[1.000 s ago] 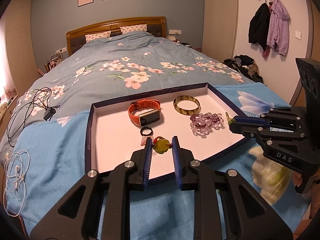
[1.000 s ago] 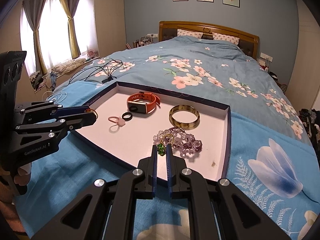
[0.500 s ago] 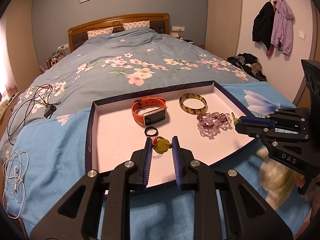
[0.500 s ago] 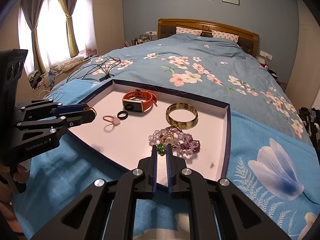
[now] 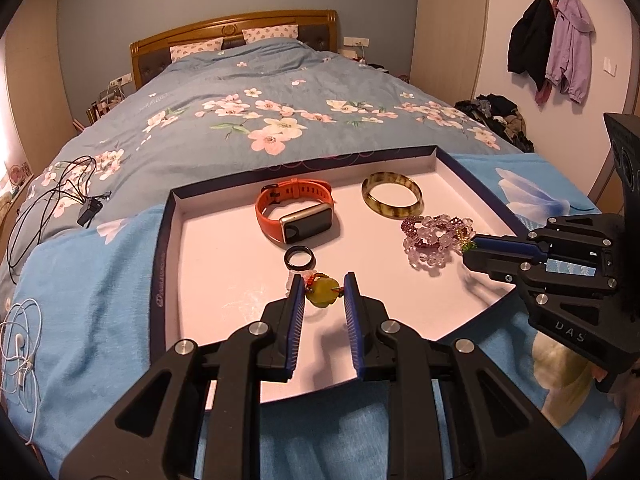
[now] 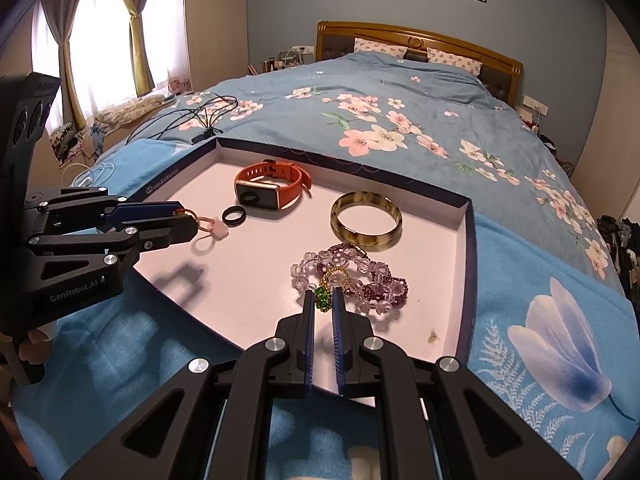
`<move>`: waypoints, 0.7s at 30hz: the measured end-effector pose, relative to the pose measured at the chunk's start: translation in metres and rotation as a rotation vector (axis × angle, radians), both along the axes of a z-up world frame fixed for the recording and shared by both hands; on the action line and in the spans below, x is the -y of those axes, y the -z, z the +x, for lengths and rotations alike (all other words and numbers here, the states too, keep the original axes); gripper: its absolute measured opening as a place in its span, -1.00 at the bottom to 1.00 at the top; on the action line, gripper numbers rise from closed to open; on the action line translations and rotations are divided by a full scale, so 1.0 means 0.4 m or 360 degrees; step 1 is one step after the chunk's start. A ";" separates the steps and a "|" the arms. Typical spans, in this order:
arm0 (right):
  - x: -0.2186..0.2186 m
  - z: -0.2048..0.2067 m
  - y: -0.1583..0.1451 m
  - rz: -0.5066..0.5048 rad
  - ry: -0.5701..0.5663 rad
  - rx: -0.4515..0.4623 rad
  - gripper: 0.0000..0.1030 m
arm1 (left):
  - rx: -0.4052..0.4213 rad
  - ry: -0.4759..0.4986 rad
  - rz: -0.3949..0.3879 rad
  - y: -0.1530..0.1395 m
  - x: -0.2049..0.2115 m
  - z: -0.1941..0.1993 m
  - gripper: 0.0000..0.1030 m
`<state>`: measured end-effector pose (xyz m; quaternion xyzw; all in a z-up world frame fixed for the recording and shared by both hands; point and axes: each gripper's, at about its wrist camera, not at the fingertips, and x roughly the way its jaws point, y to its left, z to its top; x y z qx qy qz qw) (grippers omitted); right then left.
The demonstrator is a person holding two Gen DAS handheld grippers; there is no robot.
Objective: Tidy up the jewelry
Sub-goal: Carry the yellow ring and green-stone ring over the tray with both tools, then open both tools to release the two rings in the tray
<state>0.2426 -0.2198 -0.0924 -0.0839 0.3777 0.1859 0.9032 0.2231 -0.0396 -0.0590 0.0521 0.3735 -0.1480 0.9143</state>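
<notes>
A white tray with a dark blue rim [image 5: 160, 264] lies on the bed. In it are an orange watch [image 5: 298, 212], a mottled bangle [image 5: 392, 198], a black ring [image 5: 299, 258] and purple bead bracelets [image 5: 434, 236]. My left gripper [image 5: 322, 290] is shut on a yellow-green pendant [image 5: 322, 294] with red cord, just above the tray's near middle. In the right wrist view my right gripper [image 6: 322, 300] is shut on a small green beaded piece [image 6: 321, 298], right at the near edge of the bracelets [image 6: 360, 276]. A pink ring [image 6: 212, 229] lies beside the left gripper [image 6: 188, 220].
The tray sits on a blue towel over a floral quilt. Black cables [image 5: 60, 196] and white earphones [image 5: 20, 344] lie left of the tray. Coats [image 5: 552, 44] hang on the right wall above a clothes pile. A hand [image 6: 32, 344] holds the left gripper.
Both grippers have come lower and further over the tray with their pieces still held. The pink ring is now hidden behind the pendant in the left wrist view.
</notes>
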 end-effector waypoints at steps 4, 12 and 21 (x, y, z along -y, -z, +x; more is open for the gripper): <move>-0.002 0.011 0.006 -0.0001 0.0006 -0.0020 -0.86 | -0.0044 0.0000 -0.0013 0.013 -0.001 0.018 -0.61; 0.008 0.022 0.010 0.0030 0.0036 -0.0044 -0.83 | -0.0081 -0.0019 -0.0032 0.028 -0.011 0.034 -0.60; 0.039 -0.029 -0.039 0.0144 0.0035 0.0027 -0.64 | 0.0068 -0.0021 -0.0036 -0.034 -0.019 -0.021 -0.32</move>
